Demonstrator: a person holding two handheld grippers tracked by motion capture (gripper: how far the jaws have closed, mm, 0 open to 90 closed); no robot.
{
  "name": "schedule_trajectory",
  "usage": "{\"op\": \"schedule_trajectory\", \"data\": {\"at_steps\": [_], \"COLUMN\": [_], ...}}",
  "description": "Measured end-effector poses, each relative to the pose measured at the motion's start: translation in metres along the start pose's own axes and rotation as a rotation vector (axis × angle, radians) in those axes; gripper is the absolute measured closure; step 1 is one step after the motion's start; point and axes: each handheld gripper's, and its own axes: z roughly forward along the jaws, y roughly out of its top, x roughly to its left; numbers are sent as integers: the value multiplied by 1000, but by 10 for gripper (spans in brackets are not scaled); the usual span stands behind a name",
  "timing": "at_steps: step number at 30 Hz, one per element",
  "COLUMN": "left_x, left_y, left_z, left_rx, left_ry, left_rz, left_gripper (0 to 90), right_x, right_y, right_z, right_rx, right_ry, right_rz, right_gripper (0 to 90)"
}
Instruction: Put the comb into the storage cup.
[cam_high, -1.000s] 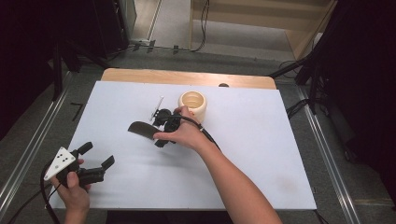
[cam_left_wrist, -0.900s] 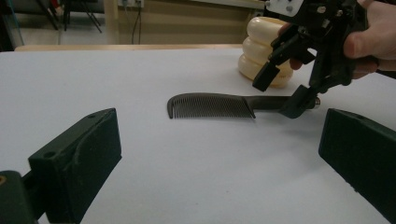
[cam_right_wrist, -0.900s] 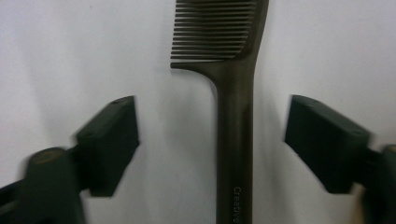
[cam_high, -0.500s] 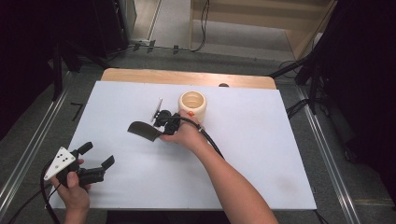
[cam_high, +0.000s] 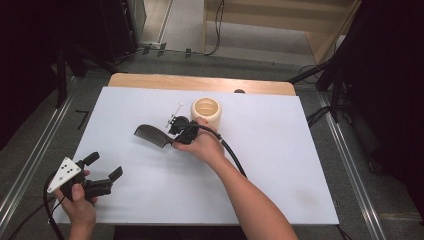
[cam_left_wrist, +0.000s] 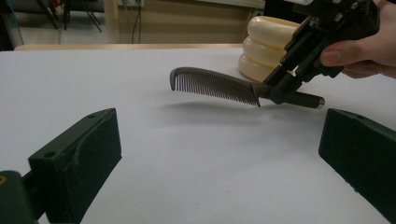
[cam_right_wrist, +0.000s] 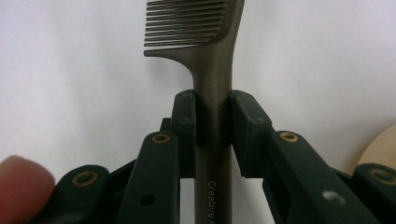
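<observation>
Grey comb (cam_right_wrist: 212, 70) handle now clamped btwn right gripper (cam_right_wrist: 212, 135) pads, jaws just closed; ready to lift. Left gripper (cam_left_wrist: 219, 154) open, empty.

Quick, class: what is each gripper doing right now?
Left gripper: open, holding nothing.
Right gripper: just closed on the comb, gripping its handle.

Cup (cam_high: 206, 112) just behind gripper (cam_high: 175, 134)
</observation>
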Motion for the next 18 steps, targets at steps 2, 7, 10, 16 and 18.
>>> {"op": "schedule_trajectory", "data": {"at_steps": [2, 7, 10, 16, 18], "left_x": [0, 0, -1, -1, -1], "left_y": [0, 0, 0, 0, 0], "left_z": [0, 0, 0, 0, 0], "left_rx": [1, 2, 4, 7, 7], "left_ry": [1, -1, 3, 5, 6], "left_rz": [1, 2, 3, 9, 10], "left_gripper": [0, 0, 0, 0, 0], "right_x": [1, 3, 5, 4, 4], "right_y": [-1, -5, -8, -16, -19], "right_z": [-3, -12, -17, -29, -33], "right_rx": [-22, -67, -96, -171, -195], "right_ry": [1, 7, 6, 7, 7], "right_rz": [-1, -9, 0, 12, 23], "right_gripper": [705, 705, 705, 705, 705]}}
